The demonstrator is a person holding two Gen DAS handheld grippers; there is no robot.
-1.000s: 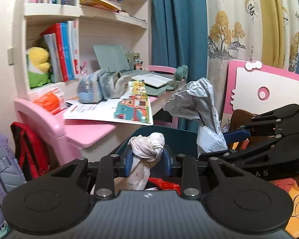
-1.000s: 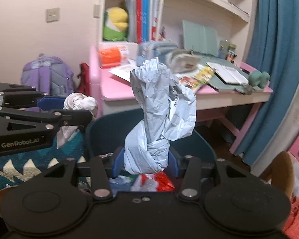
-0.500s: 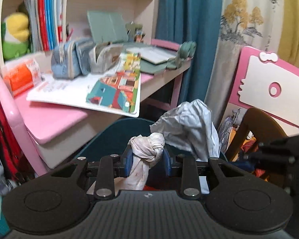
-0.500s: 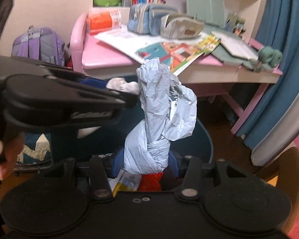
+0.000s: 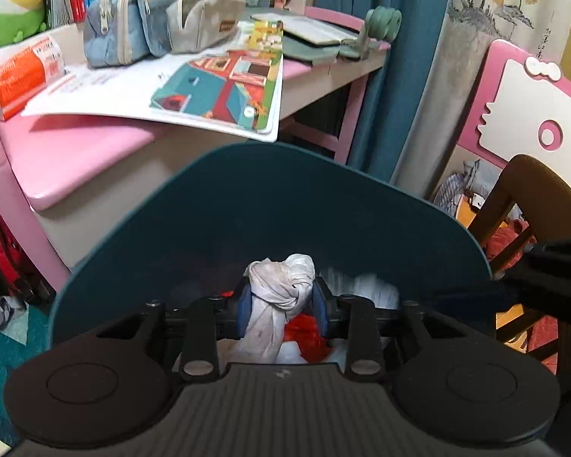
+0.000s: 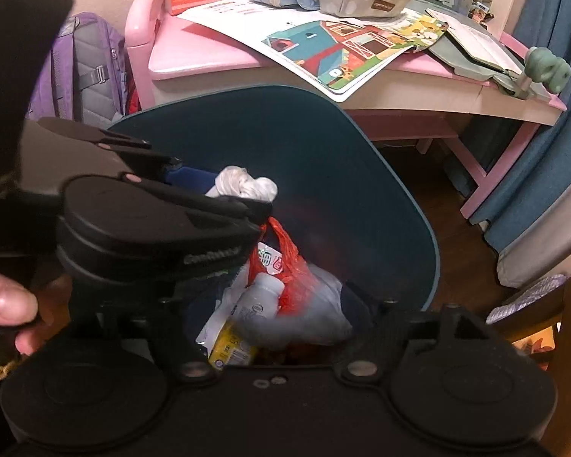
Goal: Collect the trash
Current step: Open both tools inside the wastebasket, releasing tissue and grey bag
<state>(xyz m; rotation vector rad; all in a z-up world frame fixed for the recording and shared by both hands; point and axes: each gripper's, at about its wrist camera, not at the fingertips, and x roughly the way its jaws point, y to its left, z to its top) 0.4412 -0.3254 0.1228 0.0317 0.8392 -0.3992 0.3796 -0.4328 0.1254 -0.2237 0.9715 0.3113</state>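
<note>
1. Left tool [image 5: 281, 310]: blue pads pinching the knotted neck of a white bag [image 5: 281, 285], held over the open mouth of the teal bin [image 5: 270, 198]. Its jaws have just opened slightly, yet the knot sits between them and the pads appear to touch it on both sides.

2. Right tool [image 6: 285, 327]: jaws spread, nothing between them; they have just been opening. A pale grey bag [image 6: 316, 312] lies blurred in the bin directly below, probably loose and falling or only just landed; the blur prevents a firm reading.

3. Bin contents, right wrist view: red plastic bag [image 6: 289, 262], white bottle [image 6: 259, 301], yellow packet [image 6: 232, 346], assorted wrappers. The bin holds a fair amount but is not full.

4. Bench [image 5: 80, 152]: pink, behind the bin; carries a picture sheet [image 5: 224, 91] overhanging its edge above the bin's rim, pouches and an orange box [image 5: 23, 76]. None of it looks like trash.

5. Hazards:
   - The two tools stand near each other over the one opening; a careless withdrawal could knock them together.
   - The white bag's loosening grip may let it slip askew; released near the rim, it could catch the edge and fall to the floor.
   - Lifting either tool close to the bench could snag the overhanging sheet and drag it into the bin.
</note>
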